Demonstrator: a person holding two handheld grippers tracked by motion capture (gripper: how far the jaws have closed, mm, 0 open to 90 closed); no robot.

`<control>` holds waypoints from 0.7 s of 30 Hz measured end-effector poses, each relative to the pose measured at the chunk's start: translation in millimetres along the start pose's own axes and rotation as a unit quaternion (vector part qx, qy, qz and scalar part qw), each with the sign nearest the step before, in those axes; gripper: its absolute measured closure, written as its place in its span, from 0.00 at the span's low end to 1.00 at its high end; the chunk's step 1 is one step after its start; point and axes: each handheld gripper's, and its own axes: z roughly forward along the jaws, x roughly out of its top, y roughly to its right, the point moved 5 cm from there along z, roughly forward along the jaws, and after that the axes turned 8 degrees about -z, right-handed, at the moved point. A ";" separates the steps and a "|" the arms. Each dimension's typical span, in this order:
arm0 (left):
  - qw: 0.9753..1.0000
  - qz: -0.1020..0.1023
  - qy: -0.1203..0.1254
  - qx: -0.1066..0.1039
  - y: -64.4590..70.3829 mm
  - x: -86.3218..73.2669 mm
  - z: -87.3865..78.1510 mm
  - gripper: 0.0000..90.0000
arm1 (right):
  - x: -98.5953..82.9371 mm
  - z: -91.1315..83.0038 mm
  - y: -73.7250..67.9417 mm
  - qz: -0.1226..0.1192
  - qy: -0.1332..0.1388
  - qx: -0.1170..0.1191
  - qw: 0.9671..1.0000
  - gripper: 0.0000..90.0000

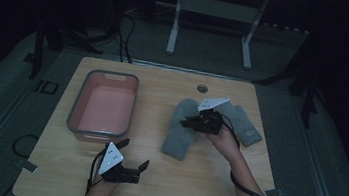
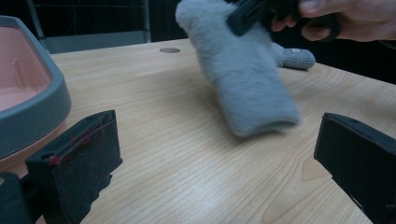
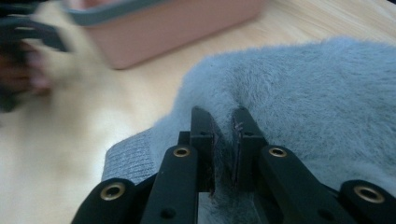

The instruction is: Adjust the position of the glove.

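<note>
Two fluffy grey mittens lie at the table's centre right. My right gripper [image 1: 188,122] is shut on the left mitten [image 1: 180,138], pinching its pile between the jaws [image 3: 223,119]. In the left gripper view that mitten [image 2: 243,79] hangs raised at its far end, its cuff end touching the wood. The other mitten [image 1: 245,125] lies flat just right of it. My left gripper [image 1: 134,154] stands open near the front edge, its jaws wide apart over bare wood [image 2: 219,140], holding nothing.
A pink bin with a grey rim [image 1: 77,102] stands on the table's left half, just beyond my left gripper. A round cable hole [image 1: 202,88] sits near the far edge. Behind the table stands a white frame [image 1: 173,32] on a dark floor.
</note>
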 end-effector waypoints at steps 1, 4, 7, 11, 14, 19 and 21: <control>1.000 0.001 0.000 0.000 -0.1 0.0 -0.1 0.01 | 2.0 -0.6 -6.3 -0.004 0.005 0.017 1.000 0.91; 1.000 0.000 0.000 0.000 0.0 0.0 0.0 0.01 | 3.2 1.5 -15.3 -0.015 0.005 0.030 0.999 0.91; 1.000 0.001 0.000 0.001 0.1 0.0 -0.1 0.01 | -2.8 13.9 -22.5 -0.028 -0.003 0.046 0.999 0.91; 1.000 0.000 -0.001 -0.001 0.0 0.0 0.1 0.01 | -19.5 40.4 -19.0 -0.025 -0.025 0.059 0.998 0.91; 1.000 0.000 -0.002 -0.002 0.1 -0.1 0.1 0.01 | -30.7 55.8 -13.6 -0.024 -0.049 0.056 0.997 0.90; 1.000 0.001 -0.003 -0.004 0.5 -0.2 0.2 0.01 | -33.5 65.2 -7.4 -0.026 -0.047 0.055 0.997 0.80; 1.000 0.002 -0.004 -0.004 0.7 -0.2 0.2 0.01 | -32.2 66.9 -6.2 -0.024 -0.042 0.058 0.997 0.72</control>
